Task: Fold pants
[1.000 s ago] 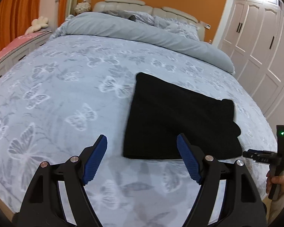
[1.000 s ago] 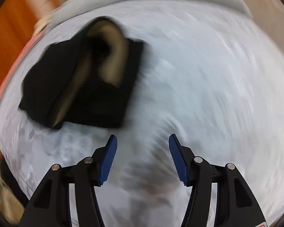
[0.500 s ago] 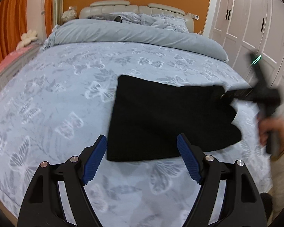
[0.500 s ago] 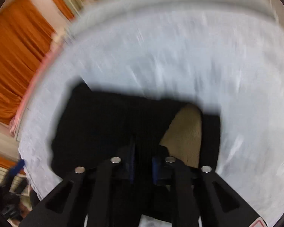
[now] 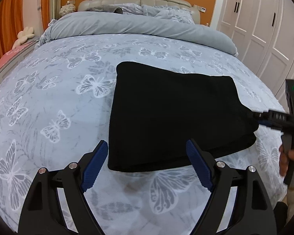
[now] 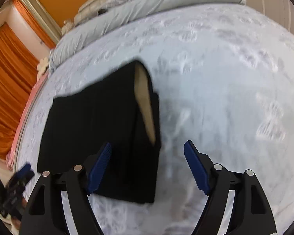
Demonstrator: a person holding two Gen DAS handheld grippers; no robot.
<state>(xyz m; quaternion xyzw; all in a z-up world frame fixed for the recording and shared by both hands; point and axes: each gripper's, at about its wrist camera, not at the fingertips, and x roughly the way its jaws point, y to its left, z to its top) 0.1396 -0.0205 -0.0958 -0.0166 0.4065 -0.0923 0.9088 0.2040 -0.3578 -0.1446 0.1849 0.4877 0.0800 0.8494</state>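
1. Since the earlier frames, the right gripper [image 6: 148, 168] has been brought to the pants [image 5: 174, 117] at their 3 o'clock edge; its jaws have just been opening and are now spread, with the cloth's edge under the left finger [image 6: 100, 166] and nothing pinched.
2. Meanwhile the left gripper [image 5: 147, 166] has been moved closer to the 6 o'clock edge; its jaws have been widening and are released, with nothing between them.
3. Both grippers seem to be placed at the edges so that the fold can be tidied or the next fold begun.
4. The pants are laid on the butterfly bedspread [image 5: 54, 105], right of centre, as a black, roughly square stack; a tan lining [image 6: 145, 105] is exposed in the right wrist view.
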